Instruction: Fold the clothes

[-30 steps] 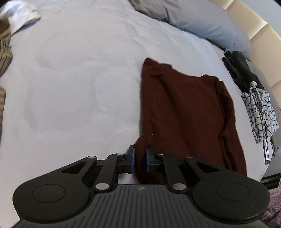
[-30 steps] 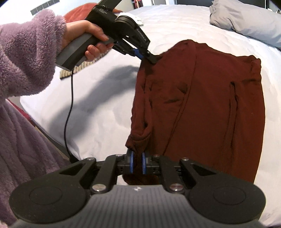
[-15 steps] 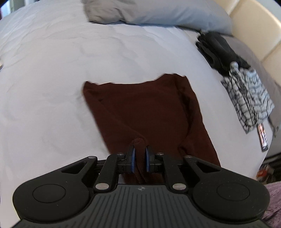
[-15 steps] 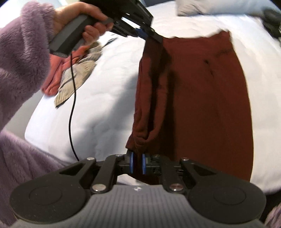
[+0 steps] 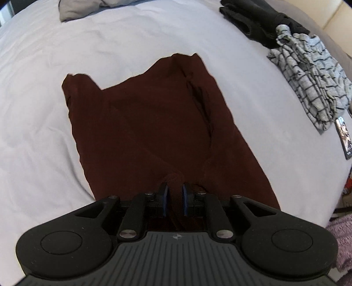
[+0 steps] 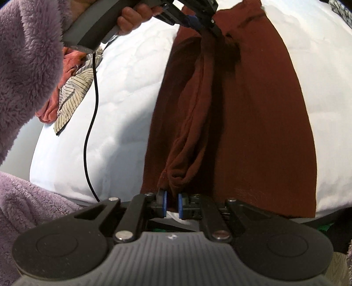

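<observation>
the white bed (image 5: 44,123) fills both views, with a grey pillow (image 5: 88,8) at the far edge and a black garment (image 5: 253,19) beside a grey checked garment (image 5: 308,81) far right. to the left in the right wrist view lie a striped cloth (image 6: 72,96) and a pinkish cloth (image 6: 52,103), near the person's fluffy lilac sleeve (image 6: 24,66).

the maroon garment (image 5: 154,123) lies mid-bed, mostly flat, its left edge lifted into a long roll strung between the two tools. the left gripper (image 5: 175,198) has a bunched fold between its pads; its jaws have just been opening and stand a little apart, so the grip looks to be loosening. the right gripper (image 6: 171,204) has its jaws close together, pinching the near end of that roll.

the step in hand looks like laying this edge over the body of the garment. to do it well, i'd keep the roll taut between both ends, set it down parallel to the right edge, and let go only once the cloth rests flat — a slack release would leave the fold crooked.
</observation>
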`<state>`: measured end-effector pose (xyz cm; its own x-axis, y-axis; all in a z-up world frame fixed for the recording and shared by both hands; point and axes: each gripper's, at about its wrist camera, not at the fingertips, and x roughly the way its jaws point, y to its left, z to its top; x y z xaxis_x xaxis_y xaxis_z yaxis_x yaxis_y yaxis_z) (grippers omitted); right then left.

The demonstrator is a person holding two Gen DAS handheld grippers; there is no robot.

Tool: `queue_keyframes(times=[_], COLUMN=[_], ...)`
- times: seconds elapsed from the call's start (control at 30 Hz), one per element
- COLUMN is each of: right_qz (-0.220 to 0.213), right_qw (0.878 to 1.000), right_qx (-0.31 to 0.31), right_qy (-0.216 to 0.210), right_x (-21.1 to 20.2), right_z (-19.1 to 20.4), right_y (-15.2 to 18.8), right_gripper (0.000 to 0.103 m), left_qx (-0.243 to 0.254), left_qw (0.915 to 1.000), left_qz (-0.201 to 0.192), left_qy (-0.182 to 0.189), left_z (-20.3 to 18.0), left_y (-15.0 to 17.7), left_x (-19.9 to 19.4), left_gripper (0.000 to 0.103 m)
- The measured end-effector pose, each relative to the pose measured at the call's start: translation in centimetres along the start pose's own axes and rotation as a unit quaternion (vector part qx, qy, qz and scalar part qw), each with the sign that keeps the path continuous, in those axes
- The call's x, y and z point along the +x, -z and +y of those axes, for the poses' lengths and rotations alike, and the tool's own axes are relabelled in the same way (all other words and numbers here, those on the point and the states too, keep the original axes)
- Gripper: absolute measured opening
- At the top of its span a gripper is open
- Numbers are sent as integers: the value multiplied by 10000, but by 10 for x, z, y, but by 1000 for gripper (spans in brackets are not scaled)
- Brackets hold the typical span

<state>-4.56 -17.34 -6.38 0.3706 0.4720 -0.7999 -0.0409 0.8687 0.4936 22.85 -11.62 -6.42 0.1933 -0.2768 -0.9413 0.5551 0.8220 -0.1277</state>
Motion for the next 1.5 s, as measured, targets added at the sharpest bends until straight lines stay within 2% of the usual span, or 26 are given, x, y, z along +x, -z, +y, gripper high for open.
queue_keyframes(times=[0.07,0.13,0.17,0.3,0.4,0.6,0.8,0.87,1.0,1.1,1.23,1.37,1.5], right_qz=[35,109,149,210,182,-105,-623,-649,-422,-247,-238,-355,-542], right_qw=[10000,9999,9999,9997,9997,9998,9964,9948,9933,9898,9779,9772,9781], right_qx=[20,26,30,22,37,-9,-398,-566,-781,-1078,-1614,-1477,-1401], right_qy=[15,40,57,90,143,156,408,538,737,902,1311,1483,1438], right_x=[0,1,1,-2,-10,-35,-61,-69,-73,-76,-68,-56,-34], right_z=[-1,0,0,2,3,1,5,-1,-13,-25,-35,-50,-54], right_y=[0,-1,-1,-1,-1,-3,-17,-22,-43,-69,-112,-163,-209], right_gripper=[11,15,15,18,34,34,34,34,33,33,33,33,33], left_qx=[-115,-286,-375,-696,-915,-1265,-1581,-1653,-1616,-1422,-1209,-1138,-1130], left_qw=[9999,9993,9986,9950,9921,9877,9832,9813,9801,9821,9832,9824,9831], left_qz=[-64,-200,-300,-651,-832,-924,-914,-984,-1149,-1240,-1364,-1471,-1415], left_qy=[75,163,198,288,208,-11,19,83,96,-11,-87,-144,-285], left_z=[3,8,11,26,39,61,85,91,99,99,95,94,92], left_y=[2,6,9,30,60,123,141,140,131,109,76,40,6], left_x=[-3,-12,-18,-50,-73,-89,-93,-96,-103,-102,-94,-79,-54], left_gripper=[26,51,53,53,53,53,52,52,52,52,52,52,52])
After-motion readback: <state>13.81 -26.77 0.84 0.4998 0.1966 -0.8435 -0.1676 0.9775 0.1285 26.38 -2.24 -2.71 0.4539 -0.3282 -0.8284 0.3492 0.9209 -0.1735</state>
